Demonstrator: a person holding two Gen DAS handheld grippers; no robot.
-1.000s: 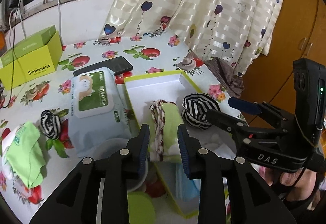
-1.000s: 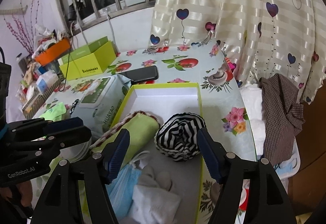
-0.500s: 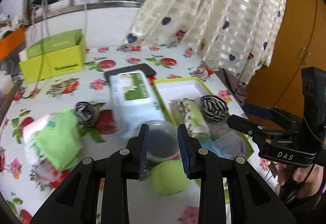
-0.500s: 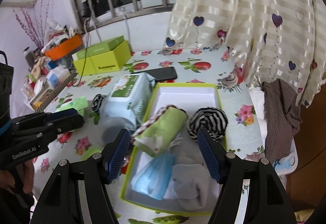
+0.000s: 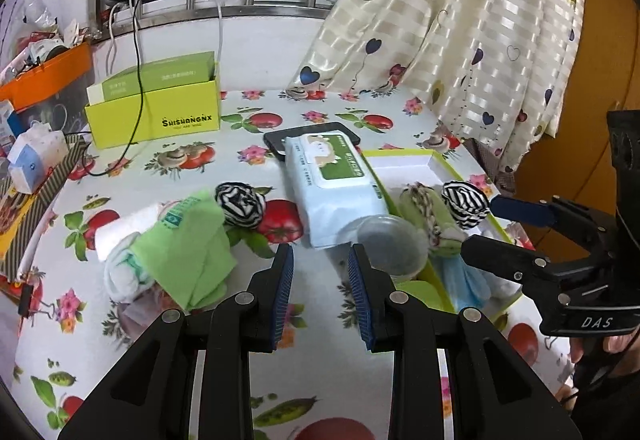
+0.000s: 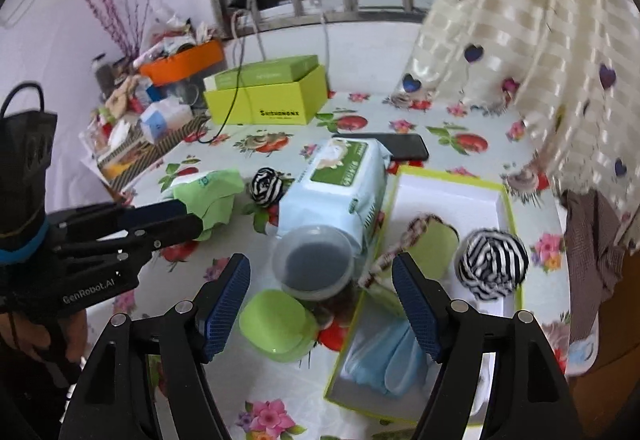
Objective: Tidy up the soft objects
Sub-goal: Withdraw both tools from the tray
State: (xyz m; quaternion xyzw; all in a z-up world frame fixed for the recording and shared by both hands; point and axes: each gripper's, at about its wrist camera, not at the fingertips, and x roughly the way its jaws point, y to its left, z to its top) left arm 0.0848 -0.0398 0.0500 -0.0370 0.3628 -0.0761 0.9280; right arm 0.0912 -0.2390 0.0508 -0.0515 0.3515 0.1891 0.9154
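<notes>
Green cloth (image 5: 188,240) is seen bunched on the table (image 5: 192,352) at left, with a striped sock ball (image 5: 240,203) just beside it. Left claw (image 5: 320,294) is held open above the table, gripping nothing. Wet-wipes pack (image 5: 336,192) lies mid-table against the lime tray (image 6: 506,196). Inside the tray a rolled green cloth (image 6: 430,248), second striped ball (image 6: 492,266) and blue mask (image 6: 384,358) are seen. Right claw (image 6: 324,304) is held wide open, empty.
</notes>
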